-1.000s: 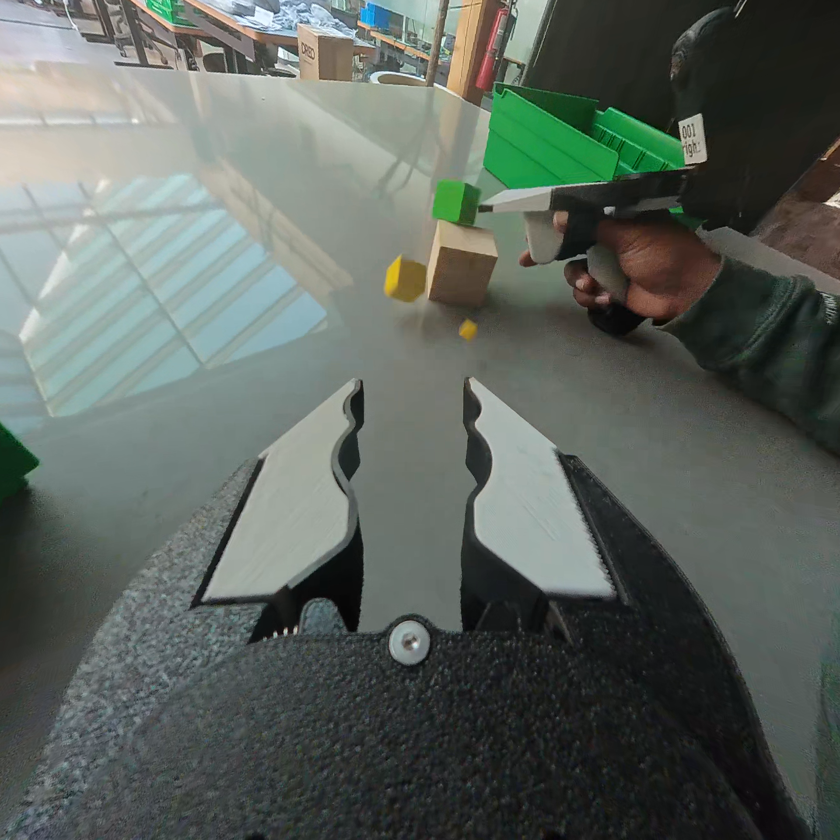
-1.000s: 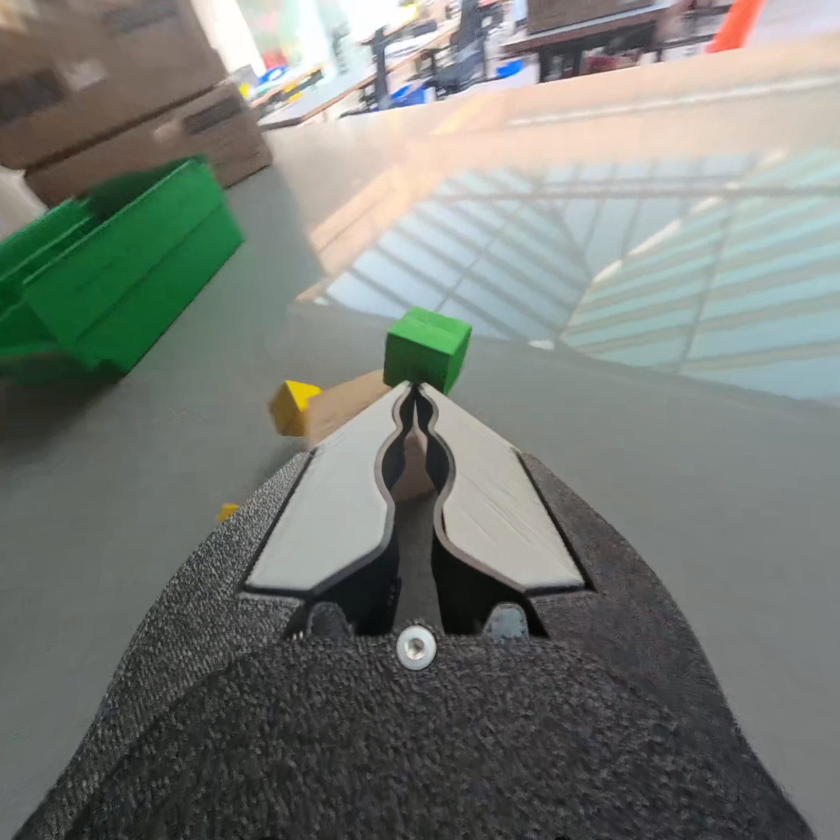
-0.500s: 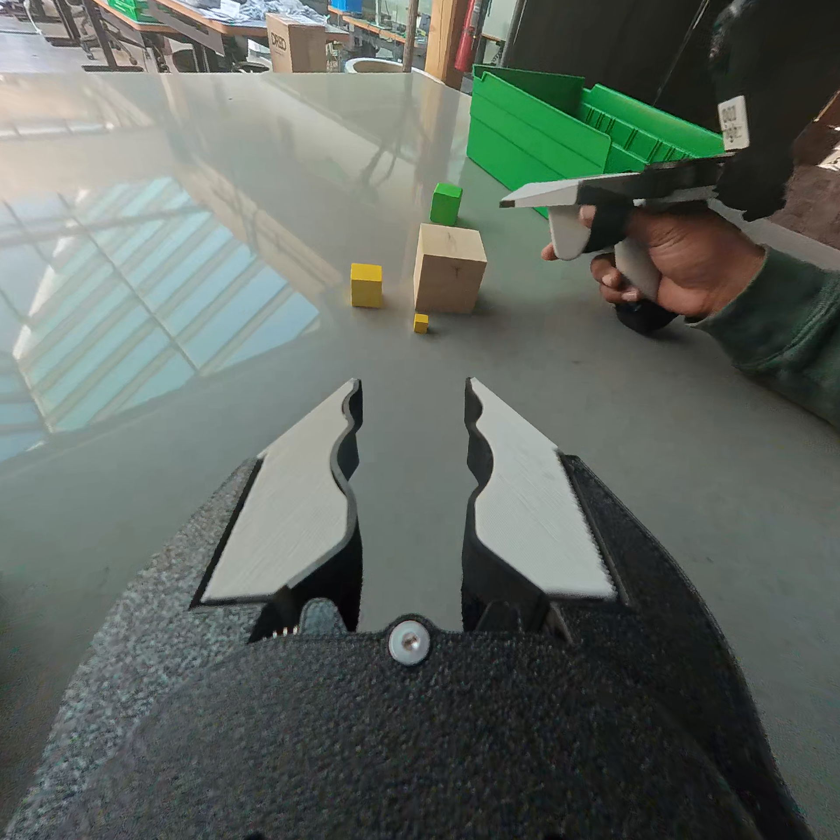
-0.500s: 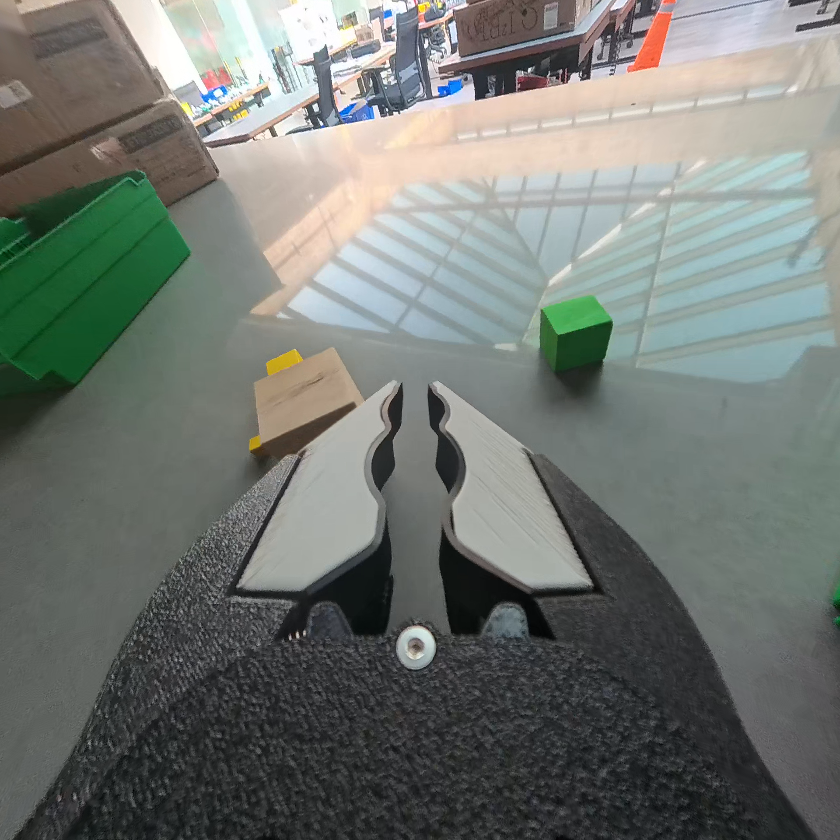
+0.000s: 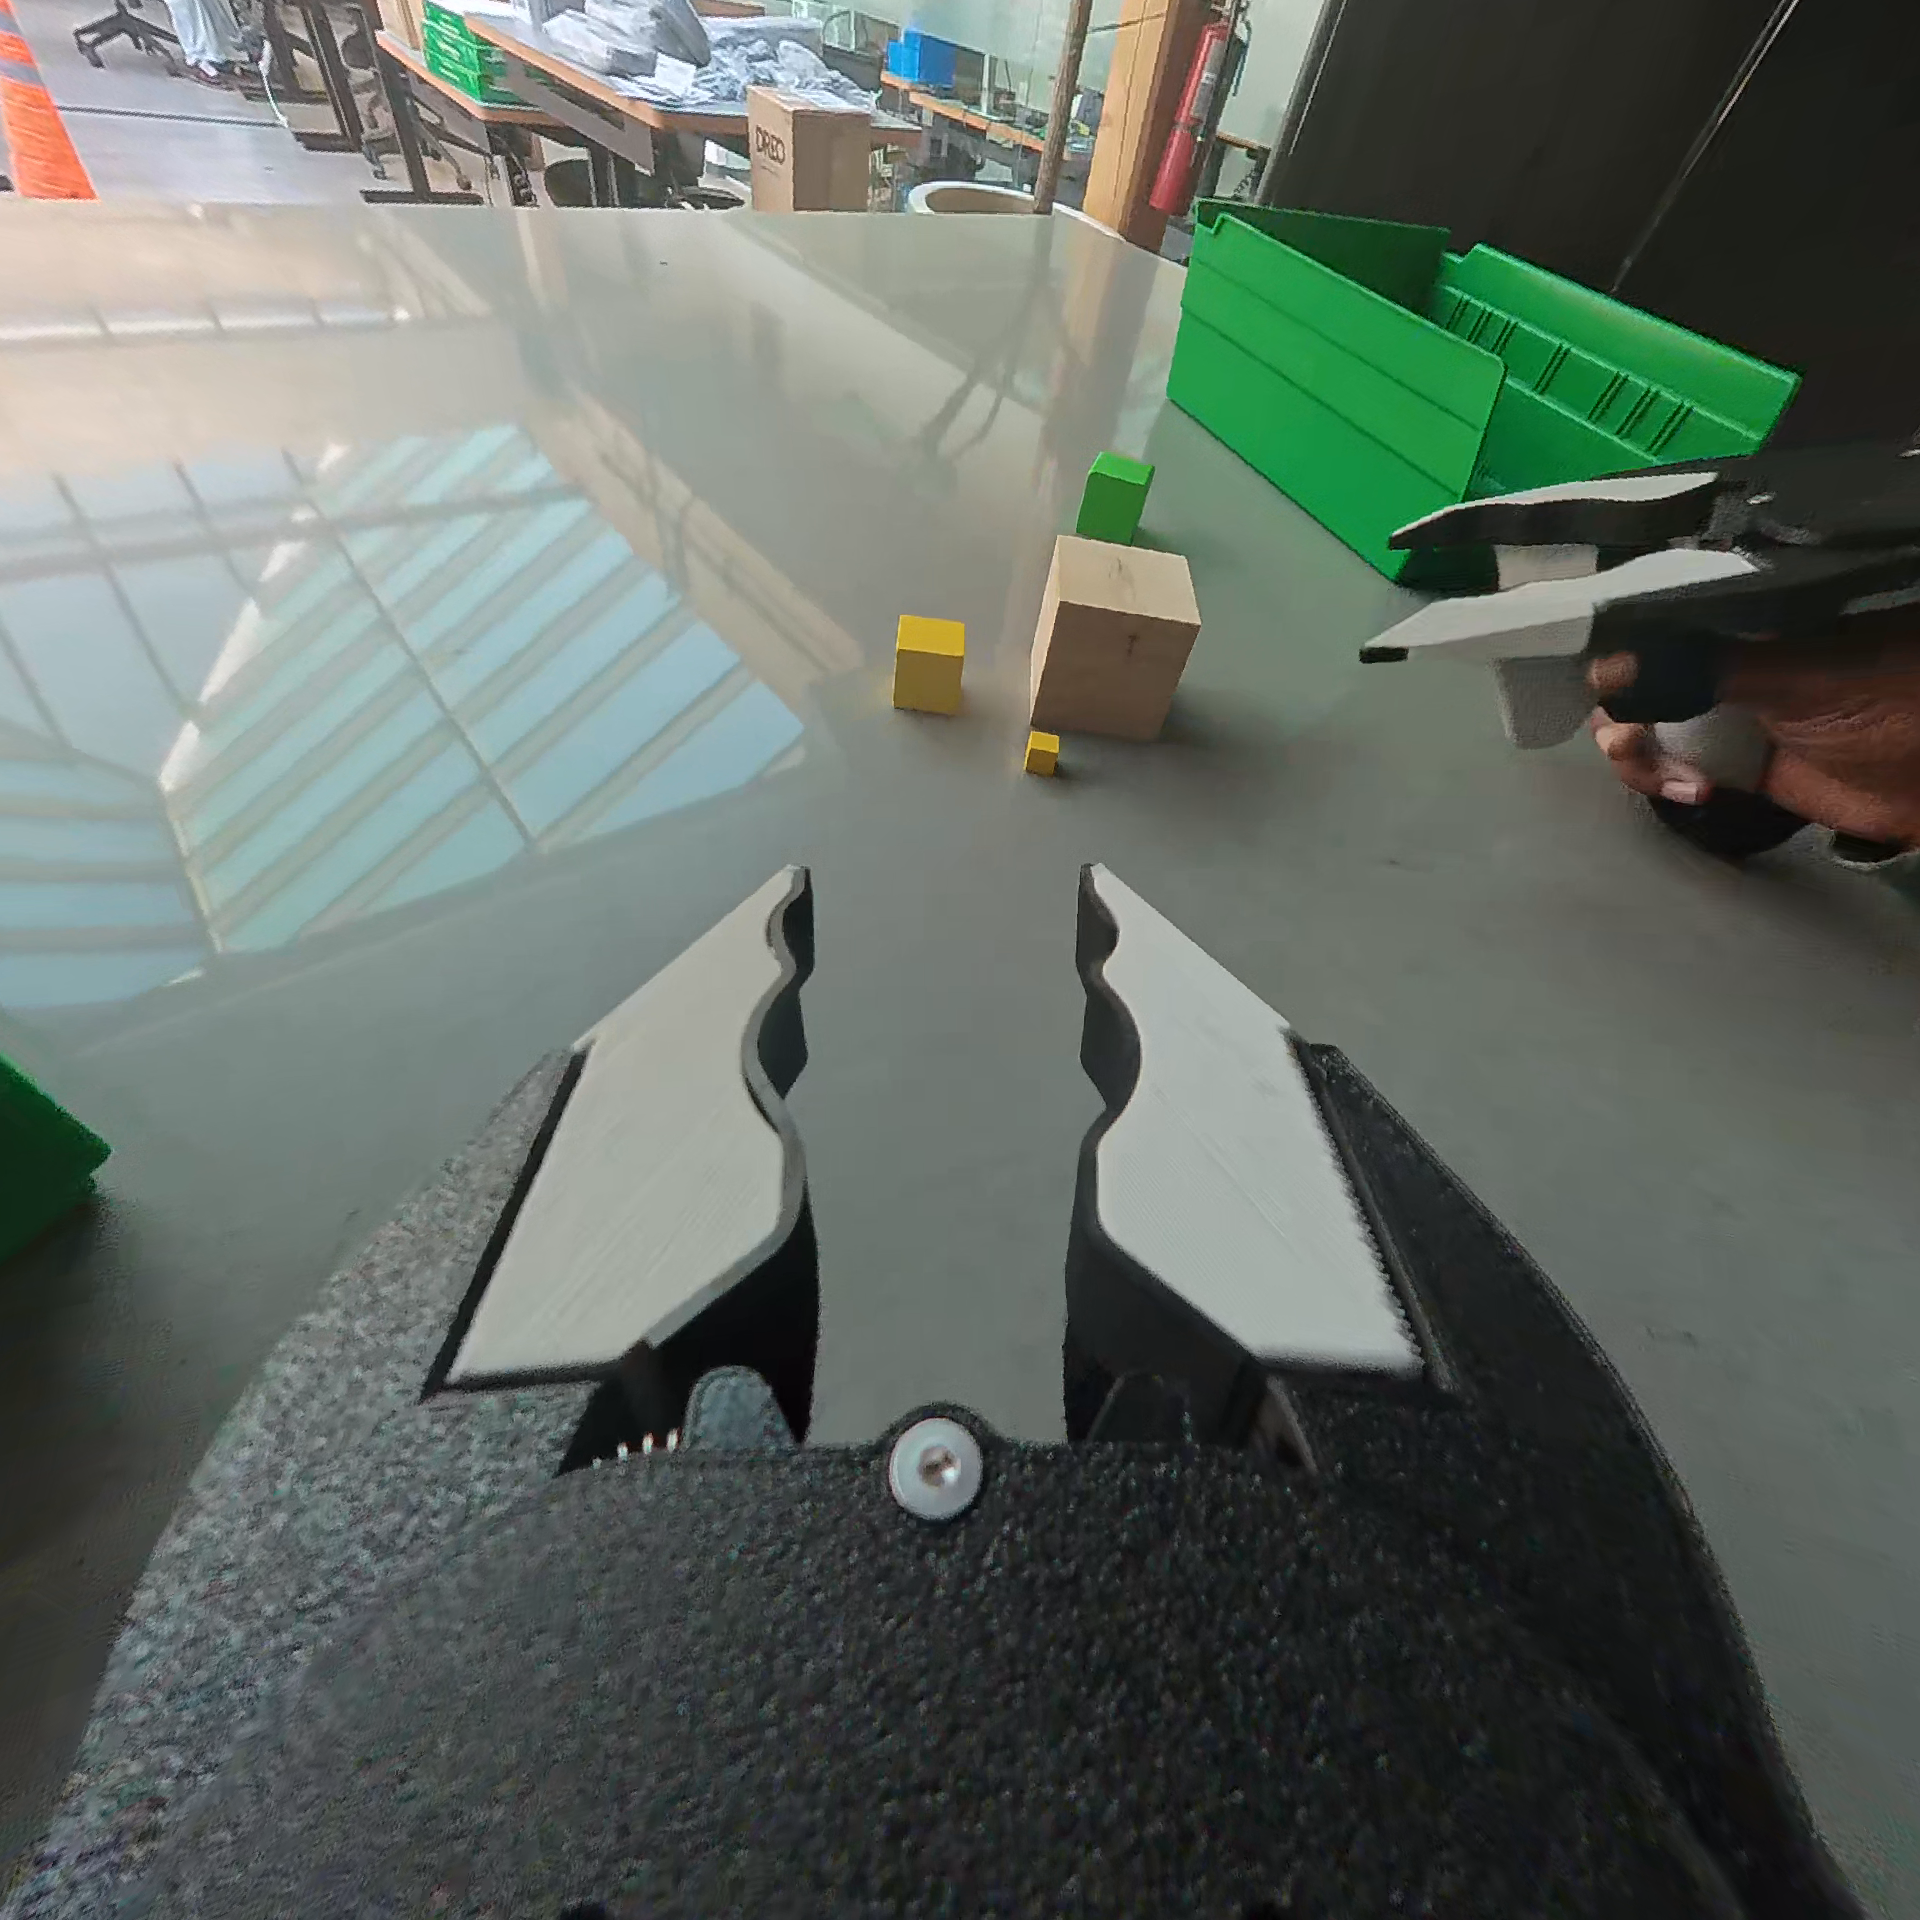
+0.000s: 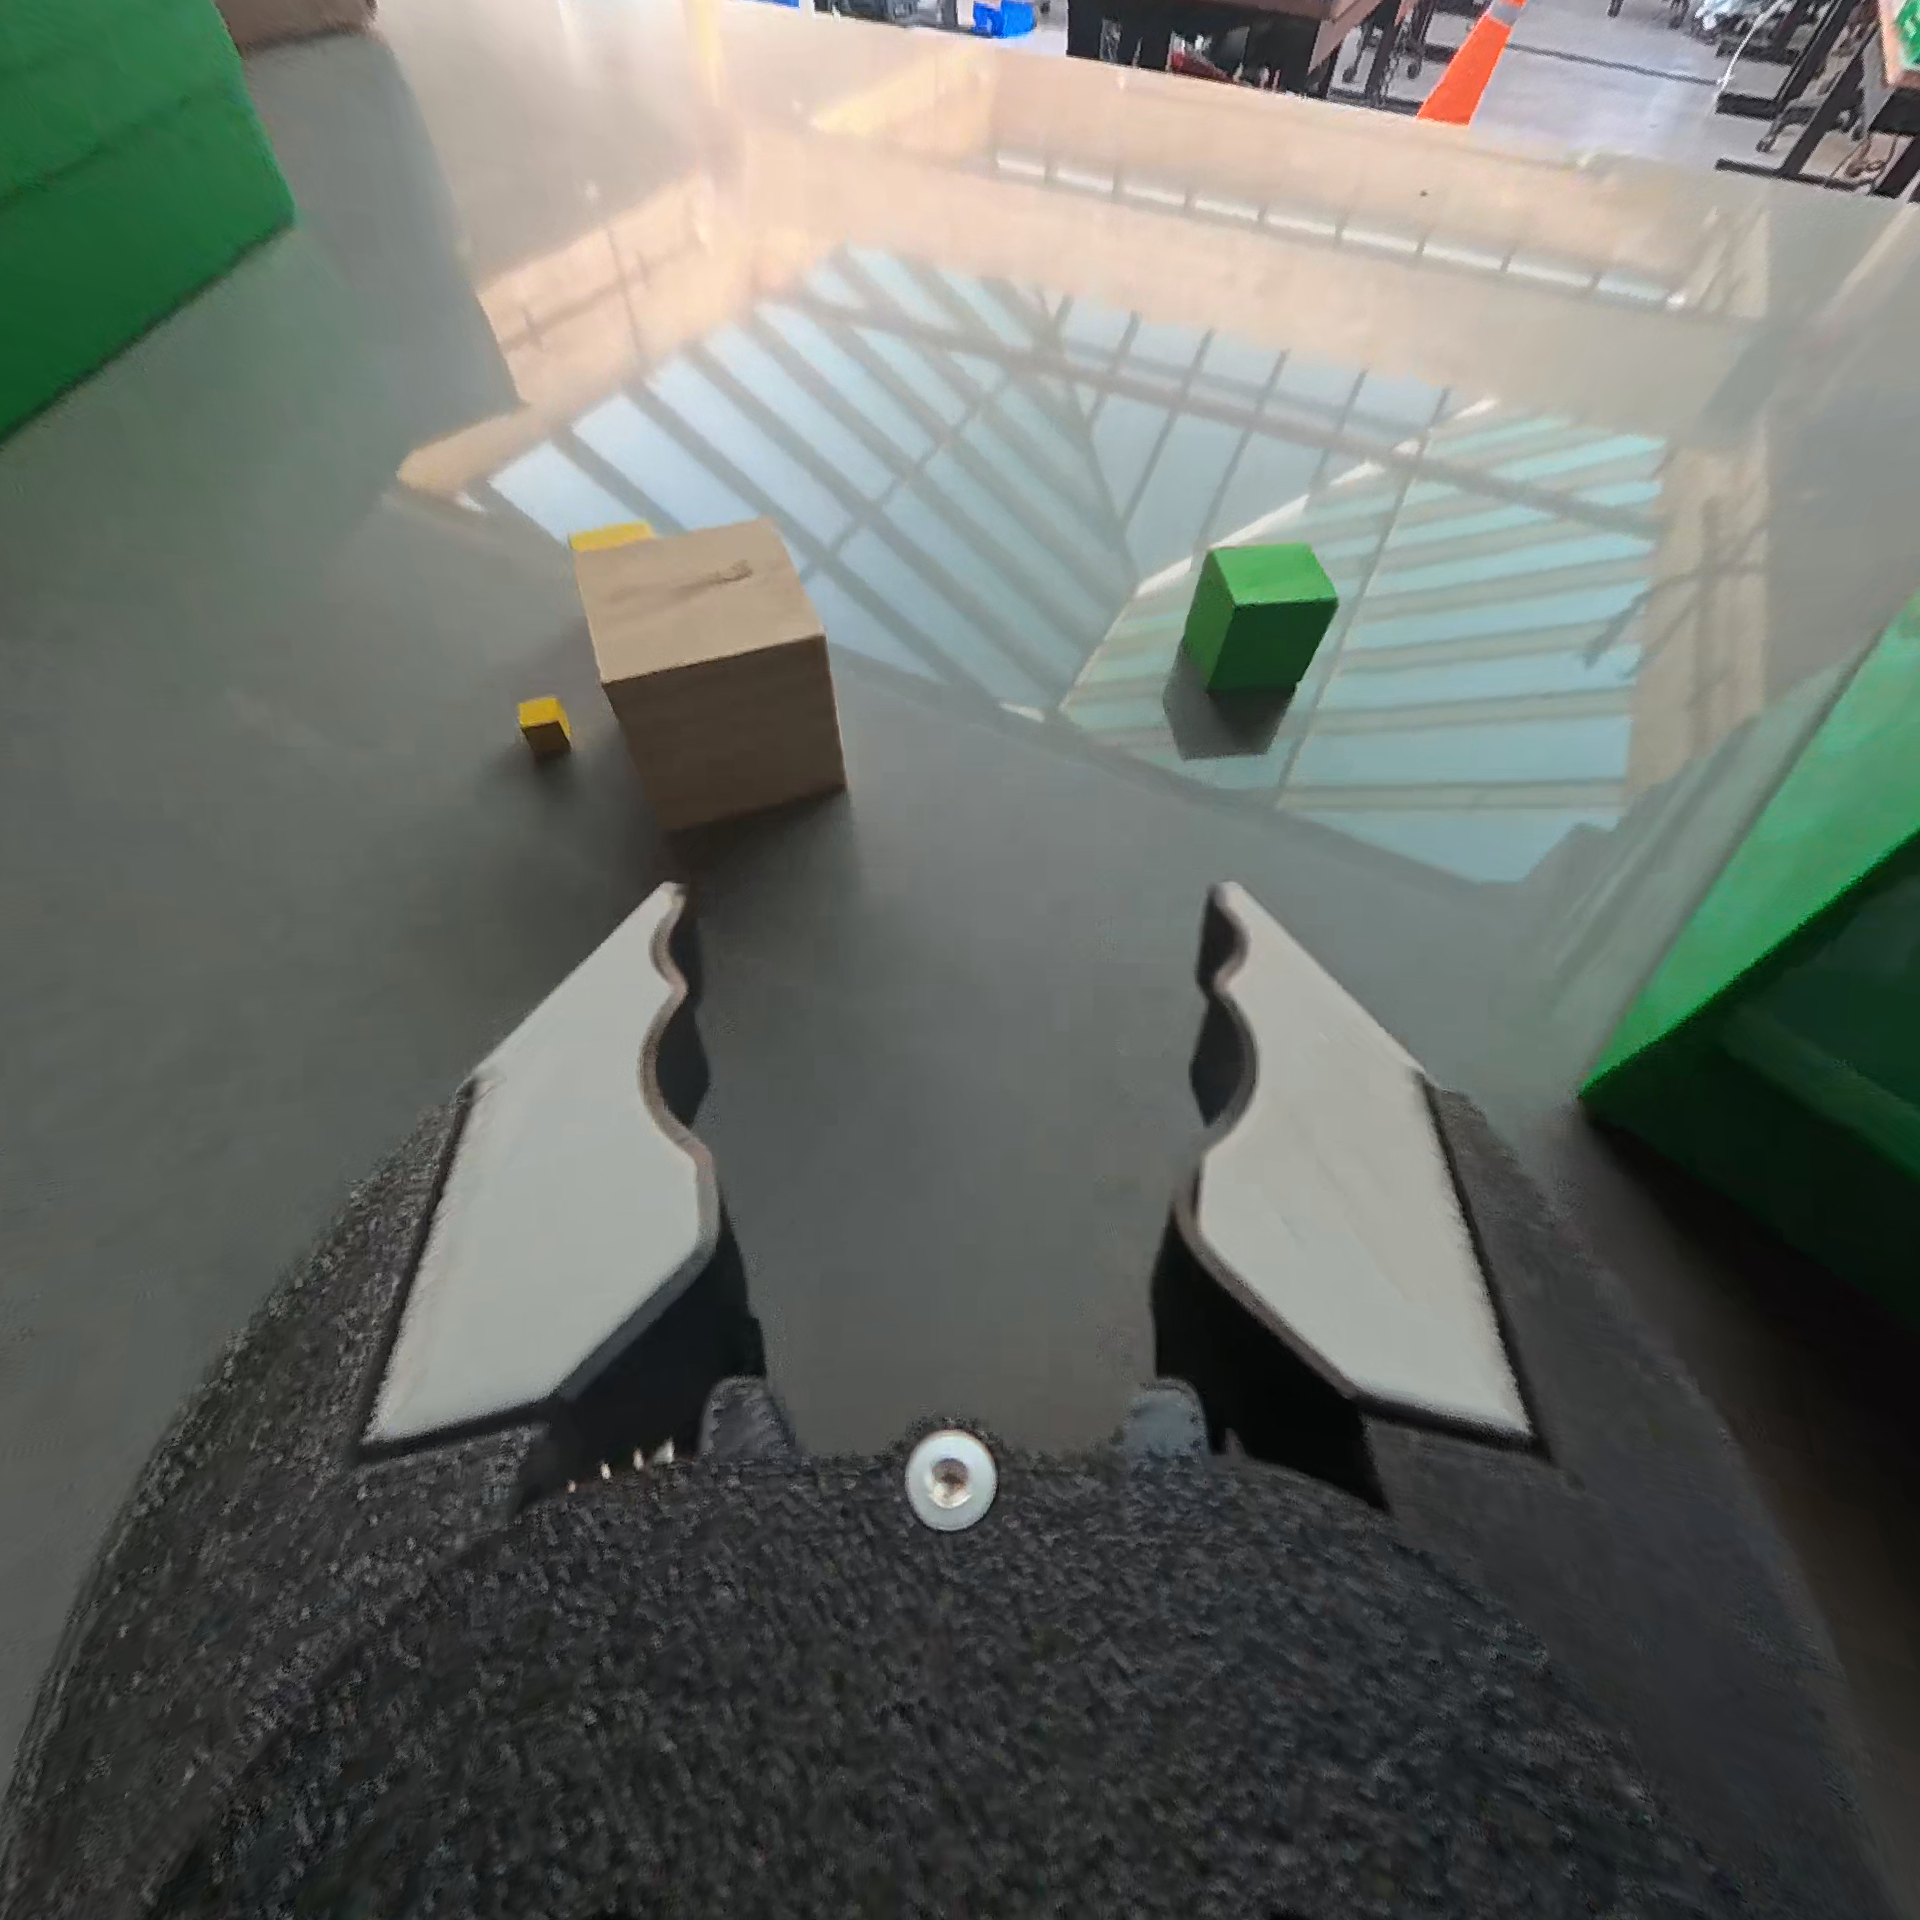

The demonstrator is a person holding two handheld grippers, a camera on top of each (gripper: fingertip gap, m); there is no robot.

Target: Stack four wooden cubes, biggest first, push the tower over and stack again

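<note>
Left gripper (image 5: 943, 883): jaws apart, empty, above the grey table (image 5: 1351, 1039).
Right gripper (image 6: 951, 899): jaws spread wide, empty.
Wooden block (image 6: 717, 665): just ahead-left of right gripper.
Green cube (image 6: 1257, 615): ahead-right, apart.
Small yellow cube (image 6: 544, 723): left of block.

The left gripper (image 5: 943, 883) hangs low over the grey table (image 5: 727, 343), its two white-faced fingers (image 5: 665, 1143) spread with nothing between them. The right gripper (image 6: 951, 899) also hangs above the table, its fingers (image 6: 1340, 1174) parted wider and likewise empty. In the left wrist view it shows side-on, tilted slightly down, with a person's hand (image 5: 1808, 748) wrapped around its handle.
</note>
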